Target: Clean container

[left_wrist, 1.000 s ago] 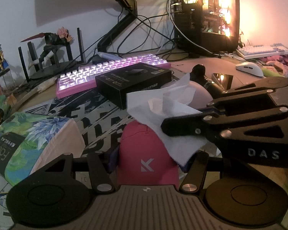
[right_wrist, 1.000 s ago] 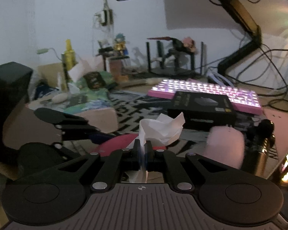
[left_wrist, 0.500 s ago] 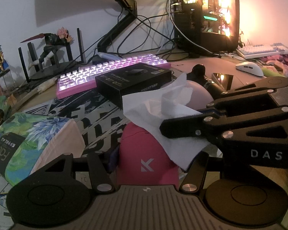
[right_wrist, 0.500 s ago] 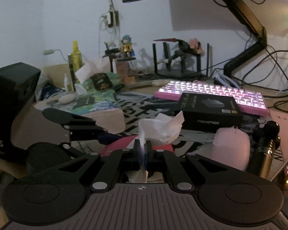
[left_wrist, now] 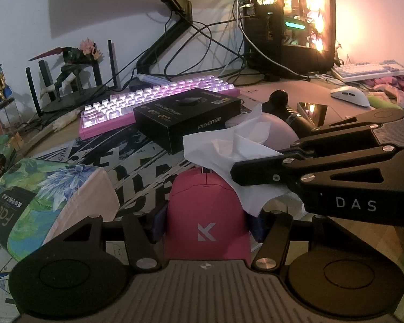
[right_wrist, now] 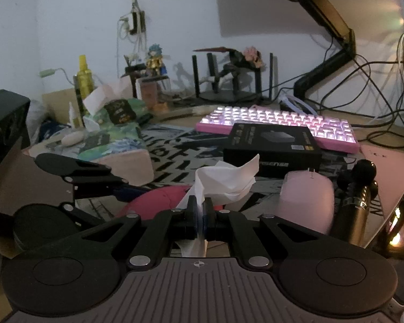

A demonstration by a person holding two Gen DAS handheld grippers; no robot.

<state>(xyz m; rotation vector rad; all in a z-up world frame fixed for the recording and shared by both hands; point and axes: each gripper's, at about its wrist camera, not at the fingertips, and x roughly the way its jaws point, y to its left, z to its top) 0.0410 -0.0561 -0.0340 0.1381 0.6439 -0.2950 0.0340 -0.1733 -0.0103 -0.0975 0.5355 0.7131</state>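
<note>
My left gripper [left_wrist: 207, 227] is shut on a pink computer mouse [left_wrist: 206, 215] with a white K logo, its blue pads pressed on both sides. From the right, my right gripper [left_wrist: 235, 175] reaches over the mouse's front right part. It is shut on a crumpled white tissue [left_wrist: 229, 150], which drapes onto the mouse. In the right wrist view the tissue [right_wrist: 225, 179] sticks up from the right gripper [right_wrist: 200, 212], and the pink mouse [right_wrist: 153, 202] shows just behind it to the left.
A black PISEN box [left_wrist: 187, 115] and a lit pink keyboard [left_wrist: 148, 102] lie behind the mouse. A pale pink mouse [right_wrist: 307, 196] and a black cylindrical device [right_wrist: 359, 188] sit to the right. A green tissue pack [left_wrist: 27, 202] lies left.
The right gripper with the tissue has shifted slightly over the pink mouse, and its view swung a little sideways. The left gripper and the mouse have stayed still.
</note>
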